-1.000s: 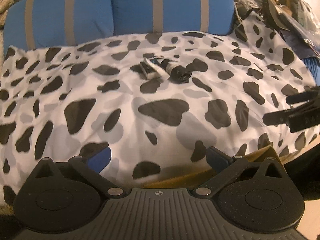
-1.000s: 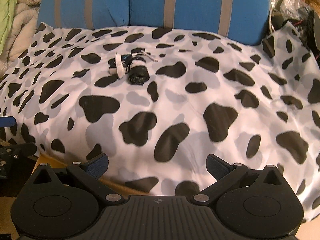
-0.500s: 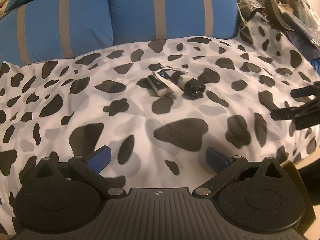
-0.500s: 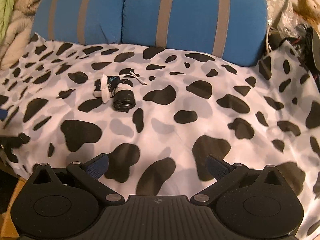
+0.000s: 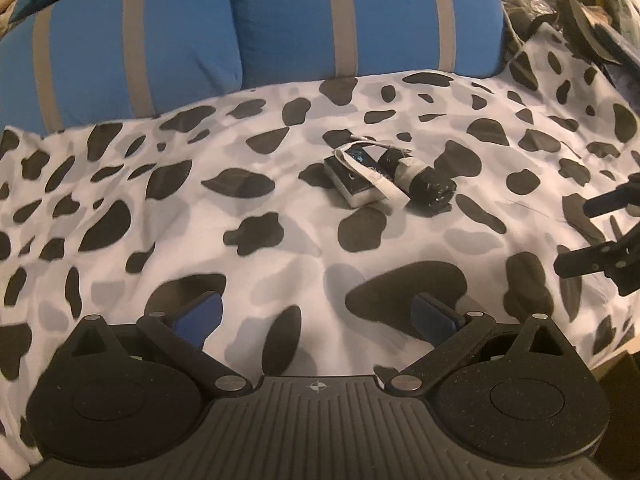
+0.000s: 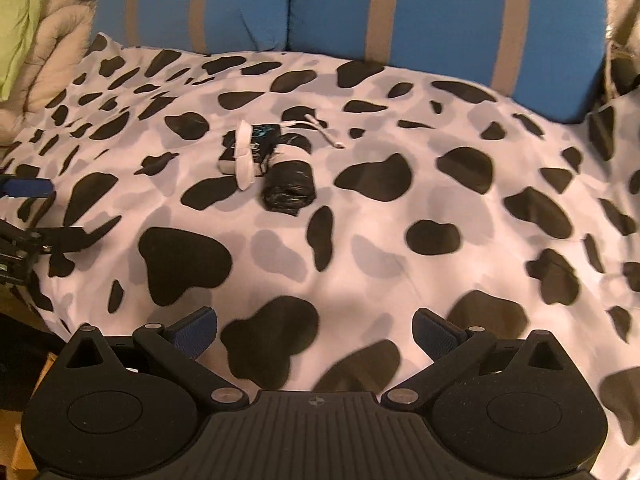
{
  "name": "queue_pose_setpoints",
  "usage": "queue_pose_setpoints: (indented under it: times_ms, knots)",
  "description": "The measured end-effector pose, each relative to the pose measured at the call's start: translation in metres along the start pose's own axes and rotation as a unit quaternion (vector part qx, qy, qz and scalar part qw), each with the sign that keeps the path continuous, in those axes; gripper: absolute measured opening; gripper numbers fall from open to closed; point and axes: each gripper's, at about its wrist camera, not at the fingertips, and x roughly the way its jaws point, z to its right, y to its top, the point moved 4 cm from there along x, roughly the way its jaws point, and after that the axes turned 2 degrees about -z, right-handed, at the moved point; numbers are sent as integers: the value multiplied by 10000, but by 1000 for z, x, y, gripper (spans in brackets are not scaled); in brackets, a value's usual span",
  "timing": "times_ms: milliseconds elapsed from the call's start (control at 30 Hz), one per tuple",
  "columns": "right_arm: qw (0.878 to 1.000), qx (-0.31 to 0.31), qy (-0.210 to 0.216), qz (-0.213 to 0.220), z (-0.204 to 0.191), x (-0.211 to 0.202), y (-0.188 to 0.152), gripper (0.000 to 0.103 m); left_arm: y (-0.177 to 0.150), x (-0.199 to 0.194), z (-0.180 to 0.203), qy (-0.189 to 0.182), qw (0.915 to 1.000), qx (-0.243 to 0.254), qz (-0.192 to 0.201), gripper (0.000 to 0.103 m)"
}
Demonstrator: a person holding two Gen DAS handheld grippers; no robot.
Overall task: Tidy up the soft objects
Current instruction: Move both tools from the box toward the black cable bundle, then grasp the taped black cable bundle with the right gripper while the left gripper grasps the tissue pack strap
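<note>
Free: your path over the cow-print blanket (image 6: 360, 248) is bare up to the mid-blanket bundle | Obstacle: black roll (image 6: 289, 188) touching a white-strapped packet (image 6: 244, 152) | Back: blue striped pillows (image 6: 440, 12) wall it off | Right: clutter pile (image 5: 580, 12) crowds that edge
</note>
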Motion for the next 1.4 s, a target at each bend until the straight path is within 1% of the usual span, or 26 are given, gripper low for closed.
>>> queue_pose_setpoints:
  times_ms: [33, 100, 200, 333, 433, 567, 700, 767, 833, 900, 933, 1033, 1067, 1133, 1167, 1200, 1233, 1300, 1400]
  knots:
    - [10000, 11, 66, 6, 0, 3, 3, 103, 1, 2, 0, -6, 10000, -8, -12, 103]
    - [9998, 44, 184, 23, -1, 8, 8, 103, 3, 7, -2, -96, 9998, -176, -70, 103]
    - [9997, 51, 209, 76, 0, 17, 18, 103, 7, 12, -5, -363, 9981, -461, -190, 103]
    - [9995, 32, 247, 197, 0, 28, 33, 103, 12, 11, -3, -348, 9987, -367, -105, 103]
    - [9993, 8, 269, 267, 0, 37, 47, 103, 14, 9, -2, -445, 9980, -431, -84, 103]
    - [9991, -48, 282, 320, -1, 53, 64, 103, 16, 9, -4, -478, 9974, -525, -135, 103]
    - [9990, -103, 265, 341, -1, 71, 80, 102, 19, 8, -4, -410, 9981, -456, -94, 103]
    - [9989, -96, 267, 361, -1, 81, 87, 99, 20, 7, -4, -442, 9981, -425, -113, 103]
    - [9990, -57, 240, 371, -1, 90, 94, 89, 20, 9, -2, -473, 9981, -346, -177, 103]
    - [9992, 10, 208, 342, 0, 98, 100, 85, 19, 10, -1, -481, 9981, -309, -240, 103]
    - [9992, 19, 204, 335, 0, 102, 102, 81, 18, 11, -1, -506, 9979, -308, -252, 103]
    - [9994, -76, 180, 286, -3, 113, 107, 73, 19, 11, 0, -582, 9975, -315, -259, 103]
    - [9995, -118, 159, 259, -4, 117, 108, 72, 19, 11, 0, -576, 9974, -340, -260, 103]
    - [9995, -199, 147, 204, -8, 124, 110, 65, 21, 11, 0, -595, 9971, -386, -259, 103]
    - [9995, -214, 144, 182, -9, 127, 111, 63, 22, 11, -1, -607, 9970, -414, -241, 103]
    - [9996, -233, 118, 144, -11, 130, 111, 60, 22, 11, 0, -606, 9970, -429, -233, 103]
    - [9995, -279, 89, 110, -13, 133, 111, 54, 23, 12, -1, -590, 9970, -433, -242, 103]
    - [9993, -369, 71, 62, -18, 138, 111, 46, 24, 13, -1, -569, 9970, -442, -269, 103]
    - [9991, -408, -31, 91, -23, 139, 112, 46, 25, 15, -3, -582, 9967, -504, -253, 103]
